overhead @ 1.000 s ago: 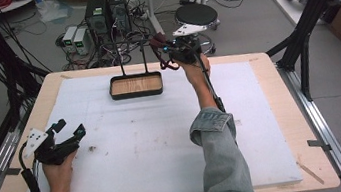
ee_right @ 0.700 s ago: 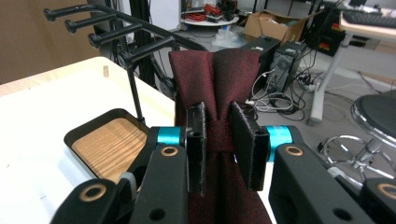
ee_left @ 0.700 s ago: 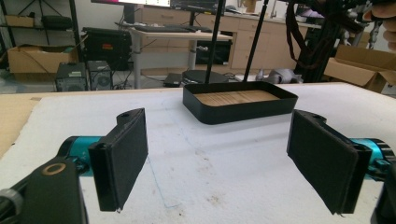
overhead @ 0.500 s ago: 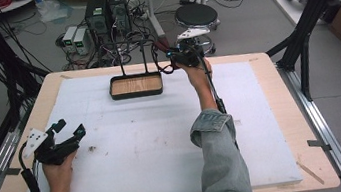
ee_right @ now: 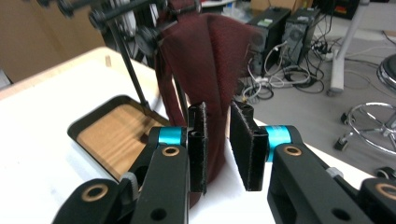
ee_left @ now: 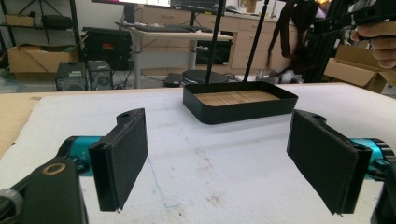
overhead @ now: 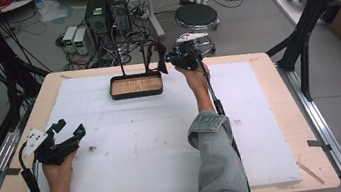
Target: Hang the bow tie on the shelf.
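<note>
1. Over the last second the right gripper [overhead: 169, 60] has slid along the far edge of the surface [overhead: 135, 181], from beyond the tray's right end to close beside the stand's right-hand post; the left hand has not shifted.
2. The dark red cloth [ee_right: 198, 70] hangs lengthwise from the top of the stand, its long axis vertical, its lower end reaching down beside the right end of the tray [overhead: 136, 92]. In the high view it shows as a dark strip [overhead: 157, 58] at the right-hand post [overhead: 145, 59].
3. In the right gripper view the cloth hangs straight ahead of the gripper [ee_right: 217, 144]. Part of its lower fold lies in the narrow gap between the two pads, which stand slightly apart. One pad looks to touch the fabric; whether the cloth is actually pinched I cannot tell.
4. The tray, black-walled with a wooden floor [ee_left: 233, 97], sits near the middle of the far edge, with two thin black posts rising from it.
5. The right gripper is by far the nearer. The left gripper [overhead: 65, 136] rests low near the left edge, well apart from the stand, its pads wide apart [ee_left: 219, 163] and holding nothing.
6. Judging from this, any pull would run away from the post, along the gripper's own line.
</note>
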